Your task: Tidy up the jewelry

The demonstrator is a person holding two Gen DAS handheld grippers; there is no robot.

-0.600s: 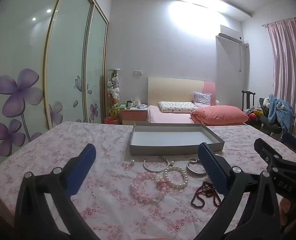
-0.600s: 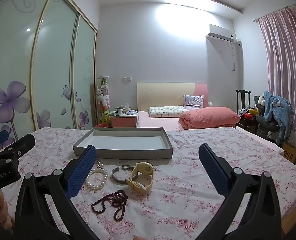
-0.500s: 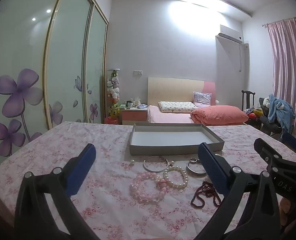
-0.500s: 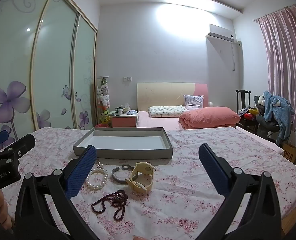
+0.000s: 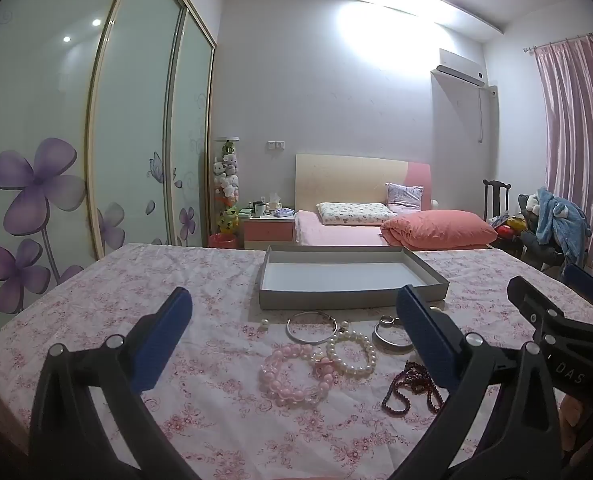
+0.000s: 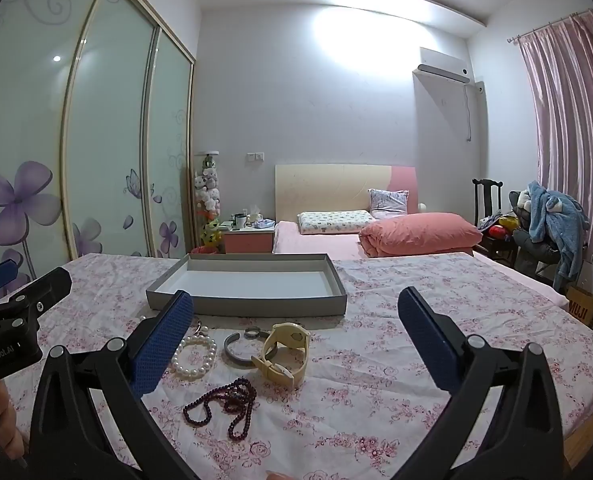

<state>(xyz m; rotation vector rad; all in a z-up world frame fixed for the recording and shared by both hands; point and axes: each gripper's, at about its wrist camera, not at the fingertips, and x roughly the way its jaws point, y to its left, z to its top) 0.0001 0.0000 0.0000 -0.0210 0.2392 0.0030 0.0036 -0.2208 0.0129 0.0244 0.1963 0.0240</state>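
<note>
A shallow grey tray (image 5: 348,302) (image 6: 240,305) with a white floor lies on the floral cloth, with nothing in it. In front of it lie a pink bead bracelet (image 5: 292,376), a white pearl bracelet (image 5: 352,354) (image 6: 194,358), a thin silver bangle (image 5: 310,326), a silver cuff (image 5: 390,338) (image 6: 236,350), a small ring (image 6: 251,335), a dark red bead string (image 5: 412,386) (image 6: 226,404) and a cream watch (image 6: 286,354). My left gripper (image 5: 292,332) is open and empty, held near the beads. My right gripper (image 6: 296,328) is open and empty near the watch.
The table (image 5: 108,296) wears a pink floral cloth and ends at its right edge (image 6: 568,340). Behind stand a bed with a pink quilt (image 5: 436,230), a nightstand (image 5: 268,230), sliding wardrobe doors (image 5: 56,160) and a chair with clothes (image 6: 548,224).
</note>
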